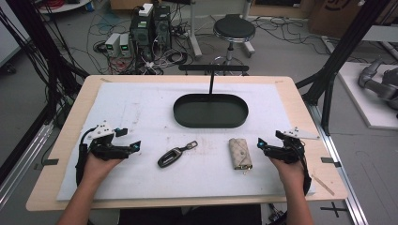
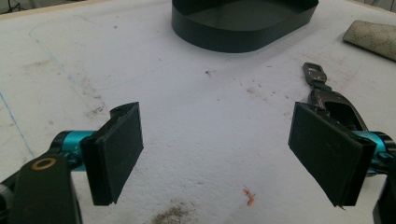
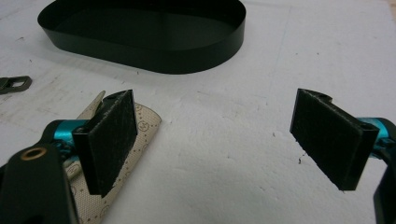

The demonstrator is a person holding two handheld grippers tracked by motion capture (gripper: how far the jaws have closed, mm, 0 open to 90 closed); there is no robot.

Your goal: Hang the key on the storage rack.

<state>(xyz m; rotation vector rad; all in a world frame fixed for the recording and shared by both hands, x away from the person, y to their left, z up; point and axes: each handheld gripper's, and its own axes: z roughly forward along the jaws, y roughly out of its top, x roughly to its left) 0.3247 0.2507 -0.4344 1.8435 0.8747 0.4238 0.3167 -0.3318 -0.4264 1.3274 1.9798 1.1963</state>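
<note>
A black car key fob [image 1: 171,155] with a metal clasp lies on the white mat, left of centre. To its right lies a beige patterned key pouch [image 1: 240,153]. Behind both sits a black oval tray [image 1: 210,124] with nothing in it. My left gripper [image 1: 129,139] rests open on the mat, left of the fob. In the left gripper view the gripper [image 2: 222,149] holds nothing, and the fob [image 2: 338,109] peeks from behind one jaw. My right gripper [image 1: 270,139] stands open just right of the pouch. In its own view the right gripper [image 3: 219,137] is also bare, with the pouch [image 3: 144,126] behind one jaw.
The white mat [image 1: 141,108] covers a wooden table [image 1: 65,140]. A black T-shaped stand [image 1: 212,70] rises behind the tray. On the floor beyond are a stool [image 1: 233,29], computer boxes [image 1: 150,28] and cables. Black frame posts [image 1: 338,56] flank the table.
</note>
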